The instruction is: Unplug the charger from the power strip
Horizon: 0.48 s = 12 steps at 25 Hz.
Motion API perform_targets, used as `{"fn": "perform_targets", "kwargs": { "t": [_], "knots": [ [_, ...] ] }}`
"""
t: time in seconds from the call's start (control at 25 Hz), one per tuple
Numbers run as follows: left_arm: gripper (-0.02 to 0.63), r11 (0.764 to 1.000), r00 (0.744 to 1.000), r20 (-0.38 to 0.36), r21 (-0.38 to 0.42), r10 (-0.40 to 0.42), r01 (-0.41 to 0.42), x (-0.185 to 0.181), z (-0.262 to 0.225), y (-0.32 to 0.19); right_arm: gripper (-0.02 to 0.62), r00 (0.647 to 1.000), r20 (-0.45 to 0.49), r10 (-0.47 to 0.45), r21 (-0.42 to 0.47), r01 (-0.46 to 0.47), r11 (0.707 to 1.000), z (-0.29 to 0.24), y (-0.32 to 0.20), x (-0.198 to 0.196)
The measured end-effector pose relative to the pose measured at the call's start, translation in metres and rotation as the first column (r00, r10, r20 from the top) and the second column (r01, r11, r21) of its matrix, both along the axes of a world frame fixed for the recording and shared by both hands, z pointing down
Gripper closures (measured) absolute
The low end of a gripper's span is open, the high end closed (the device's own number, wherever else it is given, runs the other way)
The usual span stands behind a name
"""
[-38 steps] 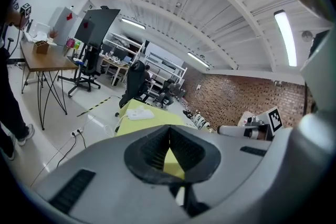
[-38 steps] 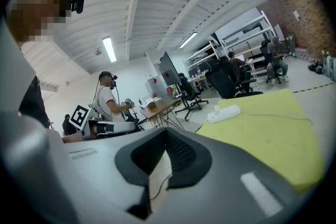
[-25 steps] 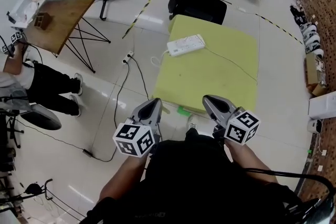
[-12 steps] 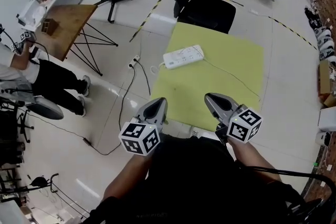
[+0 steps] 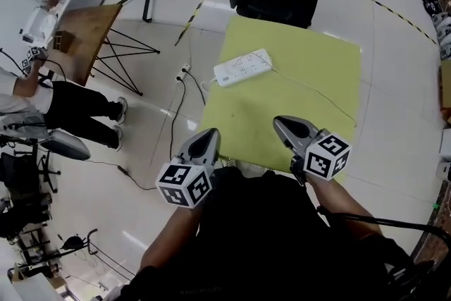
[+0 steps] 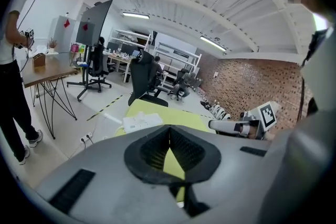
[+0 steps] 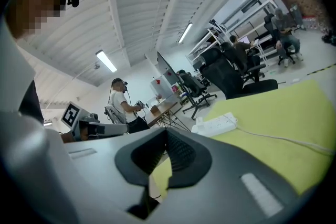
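Jaws: the left gripper [image 5: 209, 134] has its jaws together with nothing between them; the right gripper [image 5: 280, 123] is likewise closed and empty; both sit at the lower middle of the head view, over the near edge of the surface and well apart from the strip

Yellow-green surface [image 5: 310, 53]: a broad, flat, matte square filling the middle of the frame; bare except for the strip and its leads

Office chair [image 5: 278, 0]: black and padded, at the upper middle, just beyond the far edge

Power strip [image 5: 243, 67]: a long white bar of hard, smooth plastic with rounded corners; it lies flat and slanted on the upper left part of the surface, sockets facing up

Cable [image 5: 313, 91]: thin, pale and slack; it runs from the strip's right end across the surface toward the right

Charger [image 7: 198, 120]: a small white block standing up at the strip's left end, seen in the right gripper view; too small to be sure of its shape

Risk, strip: it looks light and sits on a smooth top; pulling the charger without pinning the bar would probably drag or lift it

Risk, grip: closed jaws must open before contact; smooth plastic may slip from the pads

Risk, cable: a gripper could snag the slack lead and tug the strip sideways
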State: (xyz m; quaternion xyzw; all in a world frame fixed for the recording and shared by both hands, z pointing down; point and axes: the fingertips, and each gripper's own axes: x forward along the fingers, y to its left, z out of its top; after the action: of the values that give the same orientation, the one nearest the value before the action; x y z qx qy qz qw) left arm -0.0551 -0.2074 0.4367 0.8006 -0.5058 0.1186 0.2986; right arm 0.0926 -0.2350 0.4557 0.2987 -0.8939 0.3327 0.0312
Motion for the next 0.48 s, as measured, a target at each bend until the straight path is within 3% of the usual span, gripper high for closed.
{"fn": "perform_targets", "kwargs": {
  "t": [0.48],
  "knots": [
    [0.601, 0.995, 0.995, 0.015, 0.014, 0.094, -0.094, -0.061, 0.014, -0.059, 0.592, 0.993, -0.106, 0.043, 0.028, -0.040, 0.999, 0.009, -0.051, -0.062]
  ]
}}
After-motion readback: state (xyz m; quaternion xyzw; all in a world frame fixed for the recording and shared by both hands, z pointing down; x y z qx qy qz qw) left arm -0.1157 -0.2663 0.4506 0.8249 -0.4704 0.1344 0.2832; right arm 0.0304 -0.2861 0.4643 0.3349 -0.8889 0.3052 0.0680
